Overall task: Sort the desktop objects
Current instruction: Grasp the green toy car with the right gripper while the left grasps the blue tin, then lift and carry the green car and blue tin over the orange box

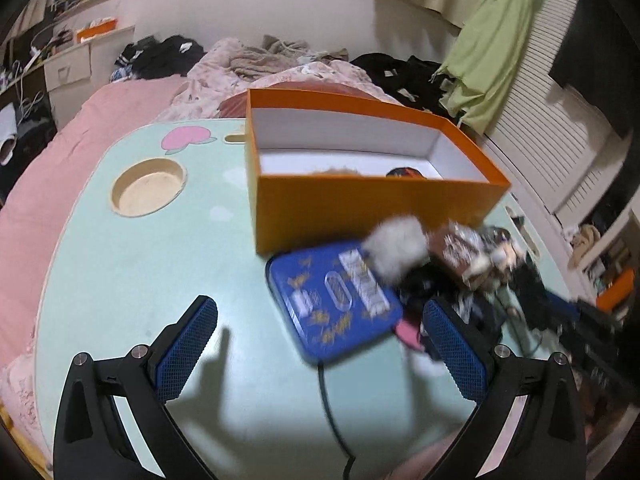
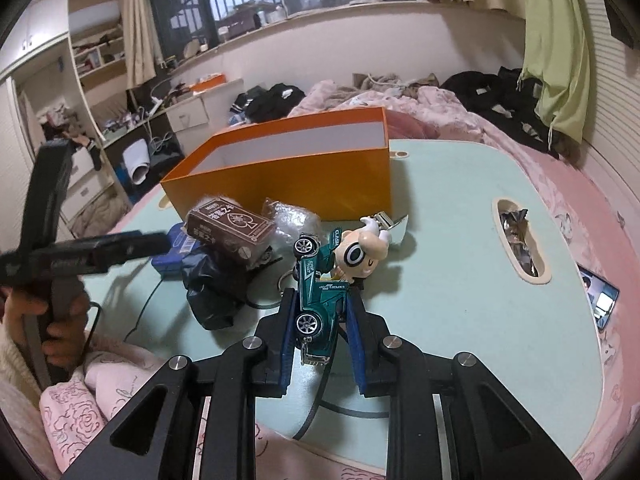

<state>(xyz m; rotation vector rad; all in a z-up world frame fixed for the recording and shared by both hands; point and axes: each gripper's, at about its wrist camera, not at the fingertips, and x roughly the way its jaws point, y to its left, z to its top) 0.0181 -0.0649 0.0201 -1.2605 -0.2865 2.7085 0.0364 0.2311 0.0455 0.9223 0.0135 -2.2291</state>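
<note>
R gripper (image 2: 320,312) was clamped on the green toy car (image 2: 318,300), pads pressed against both sides of it, jaws only narrowly apart. Car sat on its side w/ wheels facing the L pad; long axis ran along the fingers, away from the camera toward the orange box (image 2: 296,176), far end beside the big-headed figurine (image 2: 362,254). All this over the mint-green table (image 2: 460,280), just right of the clutter pile: brown card box (image 2: 230,228), bubble-wrapped item (image 2: 290,220), black bag (image 2: 212,284).

L gripper (image 1: 320,344) hung released, blue pads wide apart, nothing btwn them but the table and a corner of the blue tin (image 1: 332,304).

Only the L view showed inside the box (white lining, a couple of items at the bottom, too blurred to ID) and the round cup recess (image 1: 148,188). Only the R view showed the car, the phone (image 2: 600,296) at the table edge, and a hand (image 2: 60,320) on the L gripper's handle.
</note>
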